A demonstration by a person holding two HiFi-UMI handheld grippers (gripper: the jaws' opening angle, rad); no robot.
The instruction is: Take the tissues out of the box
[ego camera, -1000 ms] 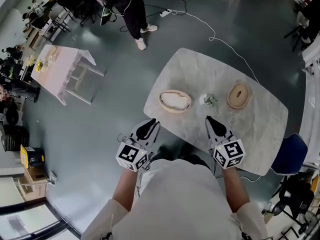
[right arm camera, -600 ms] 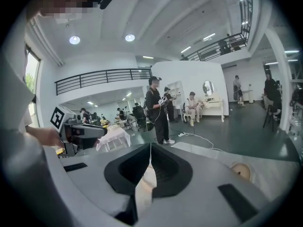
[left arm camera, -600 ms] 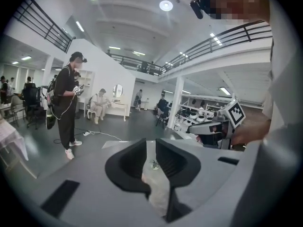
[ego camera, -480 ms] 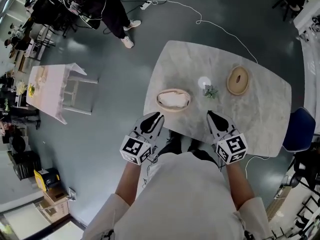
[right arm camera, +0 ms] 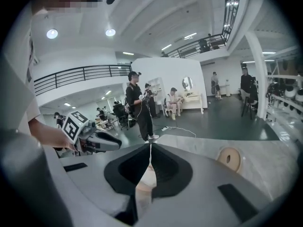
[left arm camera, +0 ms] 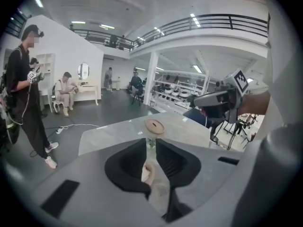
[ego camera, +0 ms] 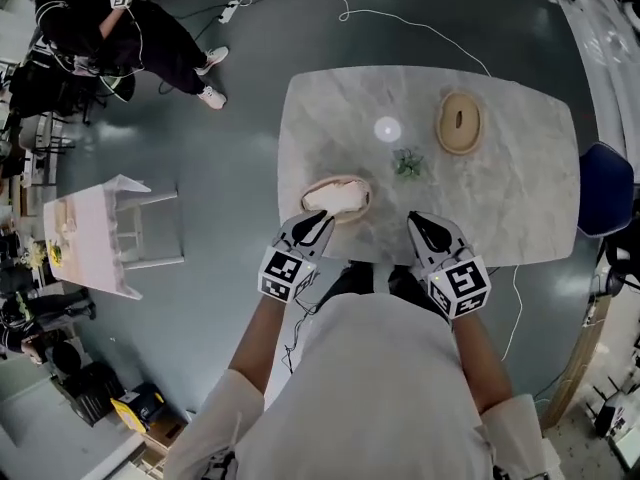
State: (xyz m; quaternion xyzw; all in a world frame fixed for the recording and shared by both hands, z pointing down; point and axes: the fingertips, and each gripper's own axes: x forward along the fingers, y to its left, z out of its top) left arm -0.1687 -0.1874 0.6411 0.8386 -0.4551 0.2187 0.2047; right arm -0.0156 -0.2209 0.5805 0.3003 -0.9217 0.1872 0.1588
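Observation:
The tissue box [ego camera: 335, 196] is an oval wooden bowl with white tissue showing in its top, near the front left of the marble table [ego camera: 520, 188]. My left gripper [ego camera: 318, 219] hovers at the table's near edge, its tips just short of the box's near rim; in the left gripper view the left gripper [left arm camera: 151, 141] shows a narrow gap with nothing in it. My right gripper [ego camera: 413, 221] hangs over the near edge further right, apart from the box. In the right gripper view the right gripper [right arm camera: 151, 145] has its tips touching, holding nothing.
A small green plant [ego camera: 407, 163], a white round thing [ego camera: 387, 129] and a round wooden box with a slotted lid [ego camera: 459, 123] stand further back on the table. A blue chair [ego camera: 597, 188] is at the right end. A person [ego camera: 120, 38] stands far left, near a white side table [ego camera: 95, 233].
The view has drawn in over the table. Both grippers now reach its near edge, and the left one has come up close to the tissue box.

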